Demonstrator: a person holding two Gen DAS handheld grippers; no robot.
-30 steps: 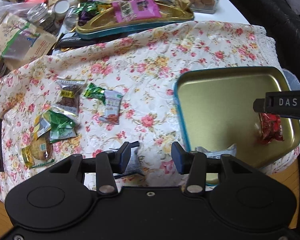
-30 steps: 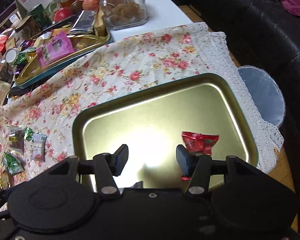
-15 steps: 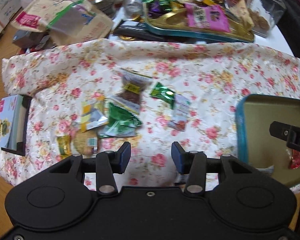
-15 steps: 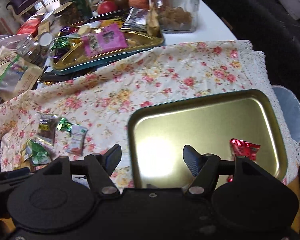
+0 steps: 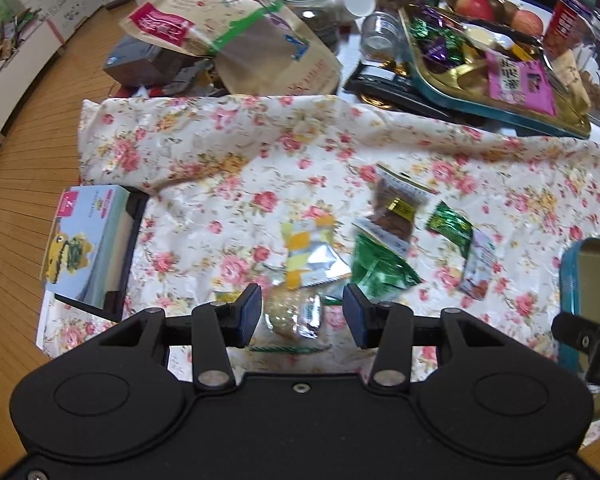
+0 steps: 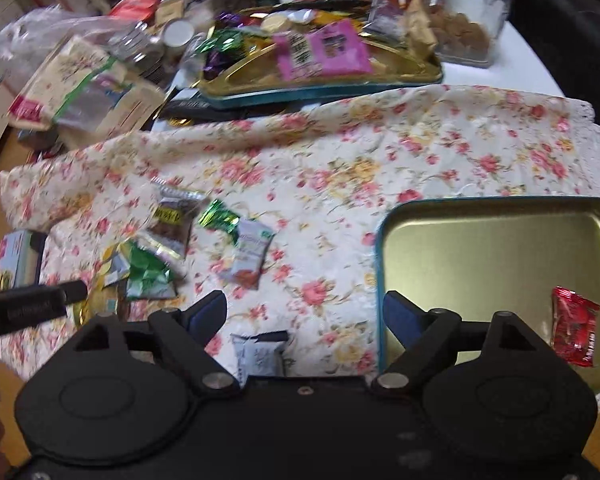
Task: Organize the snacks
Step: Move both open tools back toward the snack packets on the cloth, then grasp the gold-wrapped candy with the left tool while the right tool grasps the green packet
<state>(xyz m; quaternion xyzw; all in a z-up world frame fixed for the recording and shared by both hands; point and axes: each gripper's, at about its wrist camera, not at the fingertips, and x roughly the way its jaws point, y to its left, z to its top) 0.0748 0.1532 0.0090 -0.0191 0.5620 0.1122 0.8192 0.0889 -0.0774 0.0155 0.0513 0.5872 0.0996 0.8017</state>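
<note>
Several small snack packets lie loose on the floral cloth (image 5: 228, 168). In the left wrist view my left gripper (image 5: 301, 314) is open and empty, with a clear cookie packet (image 5: 294, 312) between its fingers, a yellow-silver packet (image 5: 308, 256) and a green packet (image 5: 378, 268) just beyond. In the right wrist view my right gripper (image 6: 305, 314) is open and empty above a grey packet (image 6: 260, 350). A gold tray with a teal rim (image 6: 496, 248) holds one red packet (image 6: 574, 326). The left gripper's finger (image 6: 40, 300) shows at the left edge.
A second gold tray (image 5: 496, 80) full of sweets, glass jars, apples and a large paper bag (image 5: 236, 36) crowd the far side. A small boxed book (image 5: 88, 244) lies at the cloth's left edge. Wooden floor lies to the left.
Both grippers have swung left, away from the gold tray toward the loose packets. The left gripper now straddles the cookie packet; the right one has opened wider over the grey packet.
</note>
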